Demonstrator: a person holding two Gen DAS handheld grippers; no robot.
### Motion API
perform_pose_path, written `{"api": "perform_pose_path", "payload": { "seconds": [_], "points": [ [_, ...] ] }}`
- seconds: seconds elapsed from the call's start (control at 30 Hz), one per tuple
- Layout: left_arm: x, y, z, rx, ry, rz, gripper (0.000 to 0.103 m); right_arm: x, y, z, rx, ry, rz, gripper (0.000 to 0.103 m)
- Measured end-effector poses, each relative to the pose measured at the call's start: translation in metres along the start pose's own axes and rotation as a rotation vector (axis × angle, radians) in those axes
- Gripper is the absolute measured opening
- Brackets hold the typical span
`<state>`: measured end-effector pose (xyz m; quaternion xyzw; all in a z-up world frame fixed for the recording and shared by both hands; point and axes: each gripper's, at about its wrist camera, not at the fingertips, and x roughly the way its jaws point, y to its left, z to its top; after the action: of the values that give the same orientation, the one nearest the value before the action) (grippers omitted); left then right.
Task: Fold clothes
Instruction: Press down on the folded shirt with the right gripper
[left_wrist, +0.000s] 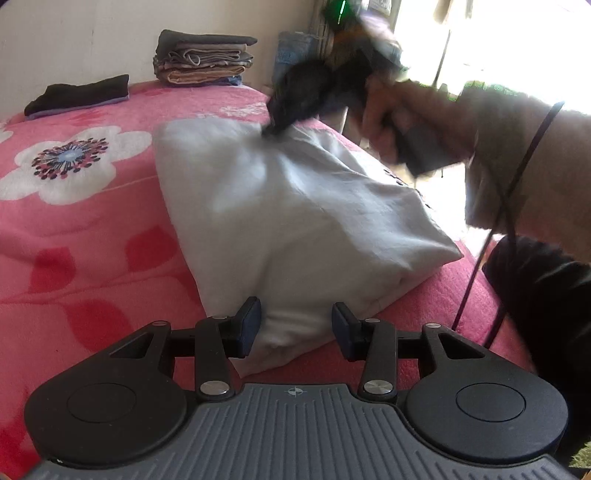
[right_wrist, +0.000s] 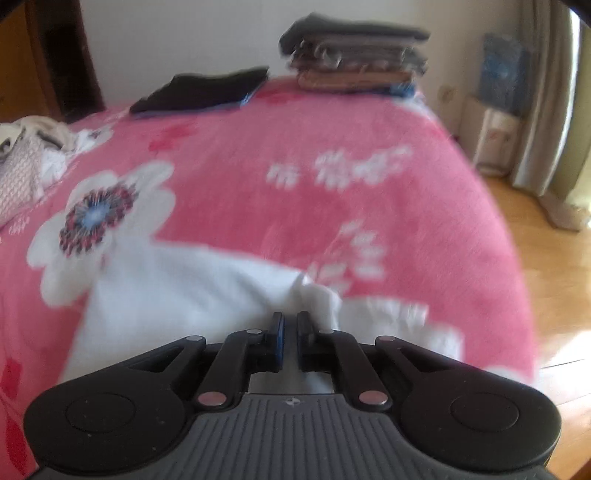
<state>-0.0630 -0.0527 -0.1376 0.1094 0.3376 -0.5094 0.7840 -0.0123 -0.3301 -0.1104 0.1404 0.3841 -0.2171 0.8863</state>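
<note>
A white garment (left_wrist: 295, 206) lies bunched on the pink flowered blanket (left_wrist: 74, 240). In the left wrist view my left gripper (left_wrist: 295, 326) stands open around the garment's near corner, and its pads do not press the cloth. My right gripper (left_wrist: 271, 129), blurred and held by a person's hand (left_wrist: 388, 110), pinches the garment's far corner and holds it up in a peak. In the right wrist view the right gripper (right_wrist: 290, 325) is shut on a fold of the white garment (right_wrist: 177, 295).
A stack of folded clothes (right_wrist: 354, 55) and a flat black folded garment (right_wrist: 201, 88) sit at the bed's far end. Loose unfolded clothes (right_wrist: 29, 162) lie at the left edge. Wooden floor (right_wrist: 535, 258) is off the bed's right side. A dark cable (left_wrist: 506, 206) hangs by the sleeve.
</note>
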Motion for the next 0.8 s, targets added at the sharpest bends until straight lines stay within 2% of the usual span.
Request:
{"api": "perform_pose_path", "payload": {
  "seconds": [0.07, 0.13, 0.23, 0.27, 0.33, 0.4, 0.5, 0.6, 0.63, 0.7, 0.77, 0.8],
  "points": [
    [0.0, -0.001, 0.0, 0.002, 0.0, -0.001, 0.043, -0.02, 0.011, 0.012, -0.006, -0.035, 0.076, 0.008],
    [0.0, -0.002, 0.0, 0.006, 0.0, -0.001, 0.044, -0.026, 0.031, 0.023, -0.037, -0.038, 0.201, 0.008],
    [0.0, -0.002, -0.002, 0.009, -0.004, -0.001, 0.045, 0.001, 0.058, 0.028, -0.071, 0.037, 0.332, 0.008],
    [0.0, -0.003, -0.002, 0.009, -0.007, 0.001, 0.045, 0.018, 0.062, 0.027, -0.08, 0.061, 0.311, 0.008],
    [0.0, -0.003, -0.002, 0.011, -0.007, 0.007, 0.045, 0.055, 0.059, 0.022, -0.089, 0.101, 0.201, 0.003],
    [0.0, -0.003, -0.001, 0.012, -0.003, 0.004, 0.045, 0.059, 0.055, 0.023, -0.082, 0.074, 0.18, 0.004],
    [0.0, -0.001, -0.003, 0.017, -0.009, 0.001, 0.045, 0.034, 0.06, 0.034, -0.117, 0.08, 0.202, 0.007],
    [0.0, -0.001, -0.003, 0.029, -0.006, 0.0, 0.046, 0.018, 0.078, 0.036, -0.182, 0.075, 0.308, 0.008],
    [0.0, -0.002, -0.003, 0.037, -0.006, 0.0, 0.046, 0.02, 0.085, 0.036, -0.197, 0.082, 0.337, 0.008],
    [-0.001, -0.003, -0.004, 0.045, -0.011, 0.006, 0.046, 0.046, 0.091, 0.034, -0.181, 0.143, 0.332, 0.008],
    [0.0, -0.002, -0.004, 0.035, -0.017, 0.011, 0.046, 0.07, 0.091, 0.031, -0.158, 0.186, 0.318, 0.0],
    [0.0, -0.002, -0.004, 0.026, -0.017, 0.01, 0.046, 0.069, 0.088, 0.032, -0.135, 0.179, 0.321, 0.0]
  ]
}}
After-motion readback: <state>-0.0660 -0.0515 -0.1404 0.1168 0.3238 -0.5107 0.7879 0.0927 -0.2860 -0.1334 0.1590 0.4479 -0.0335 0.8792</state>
